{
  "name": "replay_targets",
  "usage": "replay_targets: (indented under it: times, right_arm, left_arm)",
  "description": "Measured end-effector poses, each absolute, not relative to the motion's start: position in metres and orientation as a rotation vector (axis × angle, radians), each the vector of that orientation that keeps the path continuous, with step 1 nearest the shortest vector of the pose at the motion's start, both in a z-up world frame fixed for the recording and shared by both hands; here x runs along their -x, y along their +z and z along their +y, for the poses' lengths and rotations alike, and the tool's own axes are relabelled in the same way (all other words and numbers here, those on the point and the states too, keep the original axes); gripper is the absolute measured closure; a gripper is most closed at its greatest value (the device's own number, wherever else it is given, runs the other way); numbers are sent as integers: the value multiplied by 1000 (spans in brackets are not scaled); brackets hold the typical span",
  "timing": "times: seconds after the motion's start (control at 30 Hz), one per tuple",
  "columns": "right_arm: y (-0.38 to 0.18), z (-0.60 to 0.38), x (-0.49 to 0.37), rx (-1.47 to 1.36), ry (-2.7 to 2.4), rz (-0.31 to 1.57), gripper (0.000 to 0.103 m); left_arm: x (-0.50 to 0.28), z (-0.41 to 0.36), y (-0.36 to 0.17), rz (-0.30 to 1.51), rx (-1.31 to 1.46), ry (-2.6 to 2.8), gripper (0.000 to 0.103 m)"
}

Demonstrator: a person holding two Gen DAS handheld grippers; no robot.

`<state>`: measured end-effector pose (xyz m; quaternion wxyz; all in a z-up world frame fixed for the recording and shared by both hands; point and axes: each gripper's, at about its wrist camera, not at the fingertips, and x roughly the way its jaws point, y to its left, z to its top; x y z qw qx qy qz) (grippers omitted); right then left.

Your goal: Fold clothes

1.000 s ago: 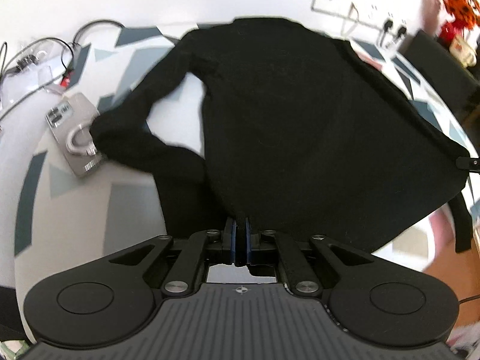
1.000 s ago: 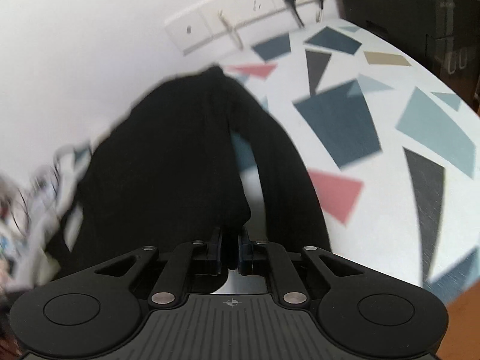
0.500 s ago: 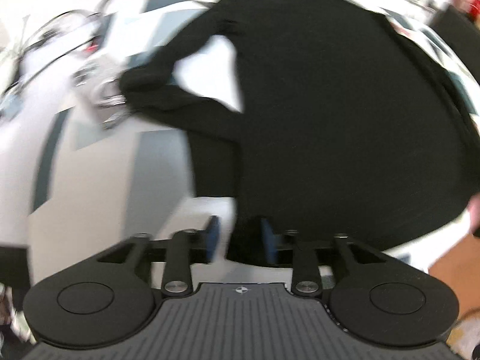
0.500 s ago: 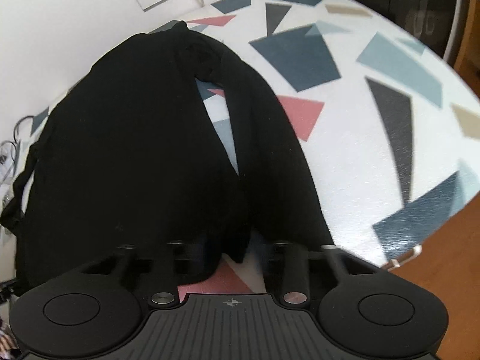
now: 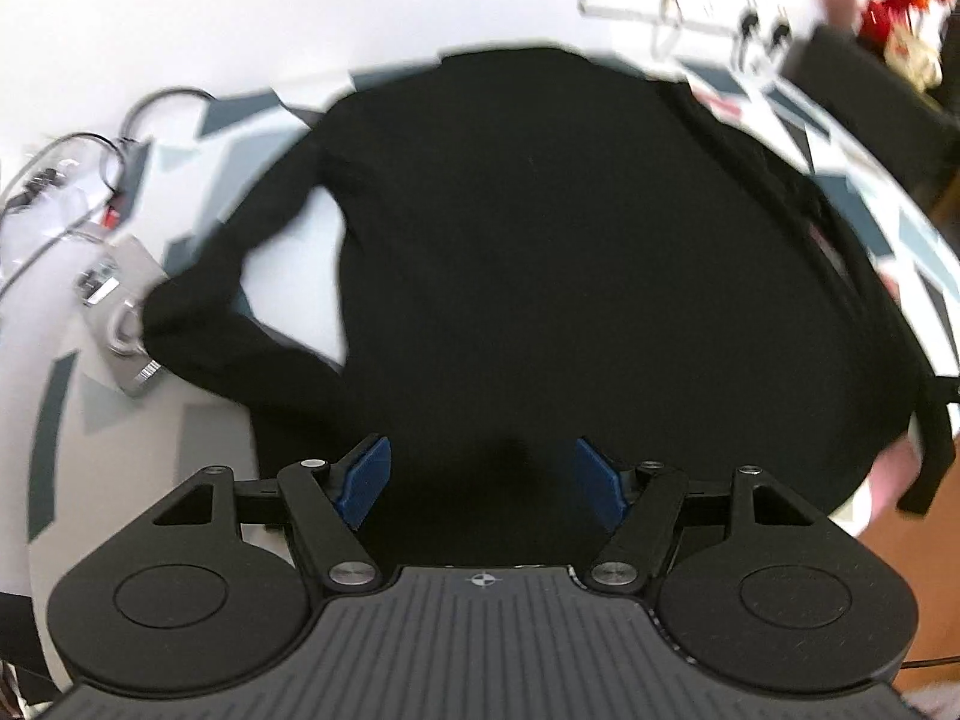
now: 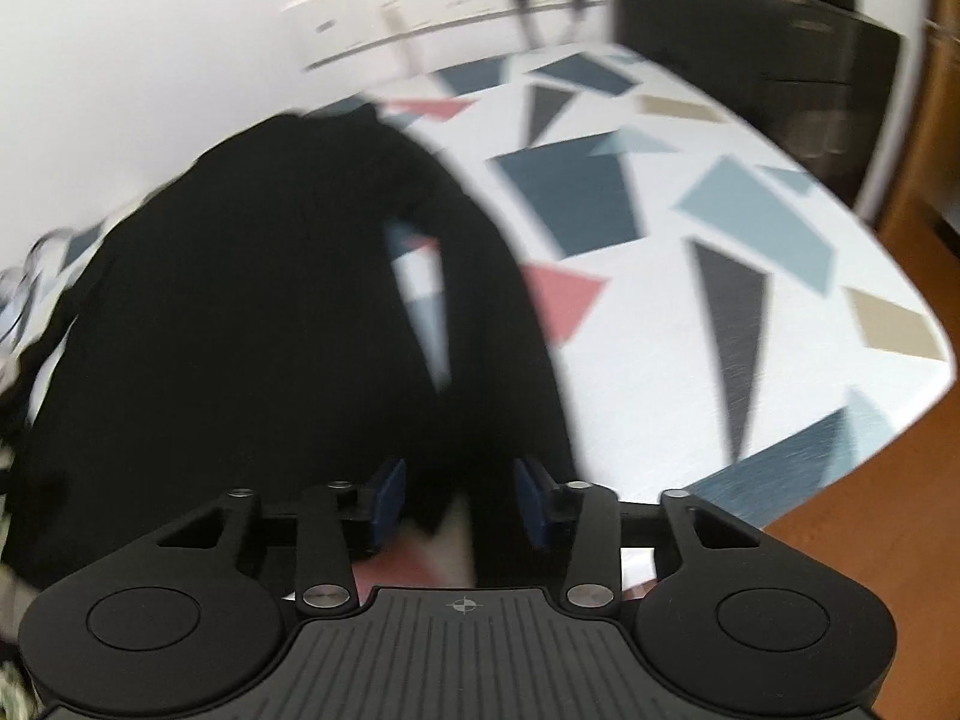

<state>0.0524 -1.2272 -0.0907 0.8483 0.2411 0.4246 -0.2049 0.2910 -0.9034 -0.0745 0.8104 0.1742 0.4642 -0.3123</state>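
From my left wrist camera I see the black long-sleeved knit garment (image 5: 570, 276) spread flat over the white tabletop with grey, blue and pink angular shapes (image 5: 144, 432). It fills most of the view, its hem edge nearest me and its neckline toward the white wall. My left gripper (image 5: 483, 483) has its jaws spread wide; the blue pads (image 5: 363, 480) stand apart on either side of the hem with nothing pinched between them, and the cloth lies loose below them. One sleeve bends out to the left and doubles back toward the body, and its bent elbow lies over a silver-grey phone with a ring holder (image 5: 117, 318). Behind that, a tangle of thin black and white cables (image 5: 90, 180) sits near the wall. At the far right a row of white wall sockets (image 5: 678, 18) carries two dark plugs.

Through the right wrist camera, the same garment (image 6: 252, 312) covers the left half of the view, blurred by motion. Its other sleeve runs down along the right side of the body, with a narrow gap of tabletop (image 6: 750, 276) showing between sleeve and body. My right gripper (image 6: 459, 501) is also parted, blue pads (image 6: 387, 498) well separated, holding nothing; the sleeve end and the hem corner lie just ahead of and between them, but I cannot tell if a pad touches the fabric. A dark cabinet (image 6: 750, 48) stands beyond the table's far right corner, and brown wooden floor (image 6: 888, 540) shows past the table's edge.
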Motion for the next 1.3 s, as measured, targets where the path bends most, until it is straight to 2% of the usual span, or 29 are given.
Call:
replay_targets:
  times: [0.17,0.37,0.53,0.6,0.67,0.93,1.1,1.2,1.3]
  right_arm:
    - [-108,-1203,-59,-467,-398,973,82]
    - [-105,-1195,-64,-340,-434,949,81]
    - [-95,-1231,-56,-776,-438,694,86]
    - [-88,-1236,-56,-832,-435,618,84]
    - [-82,-1236,-60,-802,-423,617,79]
    - [-76,-1220,-41,-598,-445,762,74]
    - [-89,-1231,-29,-570,-537,778,73]
    - [-93,-1239,-20,-573,-641,777,62]
    - [-103,-1237,-20,-521,-628,847,60]
  left_arm:
    - [-291,-900,-98,1073,-394,-632,33]
    - [-288,-898,-106,1076,-393,-625,30]
    - [-288,-900,-107,1069,-408,-628,27]
    - [-288,-901,-107,1073,-407,-628,26]
    - [-288,-901,-107,1077,-406,-629,26]
    - [-289,-901,-108,1083,-393,-632,24]
    - [-289,-903,-109,1085,-387,-630,21]
    - [-289,-904,-110,1086,-383,-628,20]
    - [-289,-907,-110,1089,-375,-623,19]
